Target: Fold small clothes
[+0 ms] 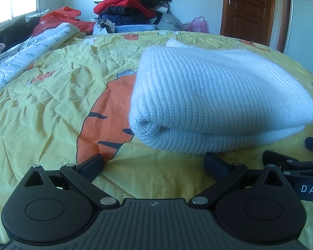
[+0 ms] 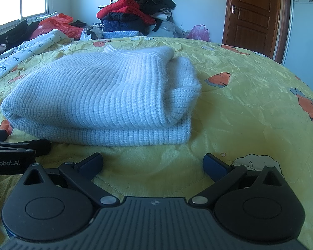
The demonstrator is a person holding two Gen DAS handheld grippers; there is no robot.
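Observation:
A pale blue knitted sweater (image 1: 215,95) lies folded in a thick bundle on the yellow bedspread (image 1: 62,87). In the right wrist view the same sweater (image 2: 98,95) sits left of centre, its ribbed hem curled over at the right. My left gripper (image 1: 154,164) is open just short of the sweater's near edge, with nothing between its fingers. My right gripper (image 2: 152,163) is open too, low over the bedspread (image 2: 250,104) in front of the sweater's right end. Each gripper shows at the edge of the other's view.
A pile of red and dark clothes (image 1: 133,4) is stacked beyond the far side of the bed. A white printed quilt (image 1: 23,58) and red plastic bags (image 1: 58,18) lie at the left. A brown door (image 2: 254,14) stands at the back right.

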